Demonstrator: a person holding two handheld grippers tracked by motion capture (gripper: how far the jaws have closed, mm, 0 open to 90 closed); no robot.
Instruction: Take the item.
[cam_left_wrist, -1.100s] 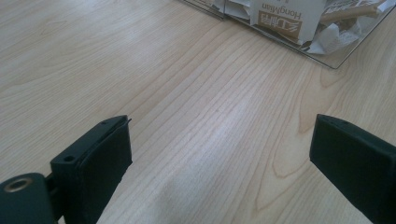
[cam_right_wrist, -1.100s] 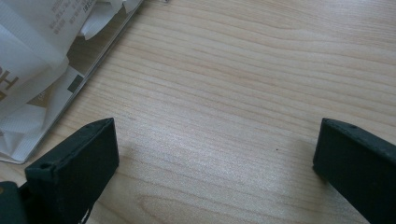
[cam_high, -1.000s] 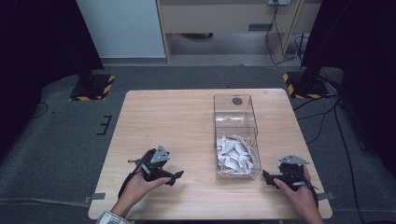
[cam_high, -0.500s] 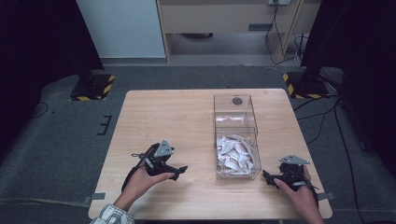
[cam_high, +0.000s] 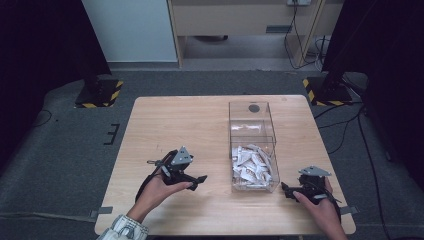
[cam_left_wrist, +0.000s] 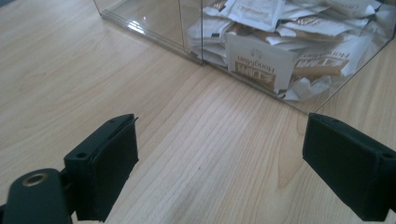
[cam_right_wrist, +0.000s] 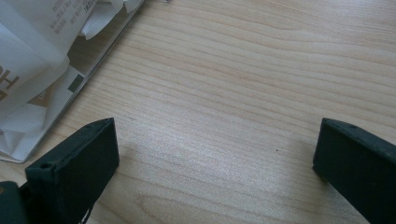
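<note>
Both grippers sit low over the near half of the tabletop (cam_high: 200, 120), and the thing between them is the clear box (cam_high: 253, 145), which stands right of centre and runs from the middle toward the near edge. Its near compartment is heaped with white paper sachets (cam_high: 252, 165); the far compartment looks almost bare, with a dark round spot at its far end (a hole or a sticker, I cannot tell).

The left gripper (cam_high: 192, 179) points at the box from its left side, jaws wide apart with nothing between them. The left gripper view looks straight at the sachets (cam_left_wrist: 289, 51) through the clear wall (cam_left_wrist: 154, 23). The right gripper (cam_high: 287, 189) rests near the near right corner of the tabletop, just beside the box's near corner, jaws likewise spread and holding nothing; its own view catches that corner and crumpled packets (cam_right_wrist: 37, 60) behind it.

How will these handle? My read: the sachets are very light, thin and floppy, with crinkled paper skins printed in brown, and they will slide over each other. A pinch on 1 flat edge or corner sticking up from the heap looks best. The box itself is rigid, smooth and glossy, probably acrylic, so slippery under the flat black jaw faces. The tabletop is pale wood grain, matte.
</note>
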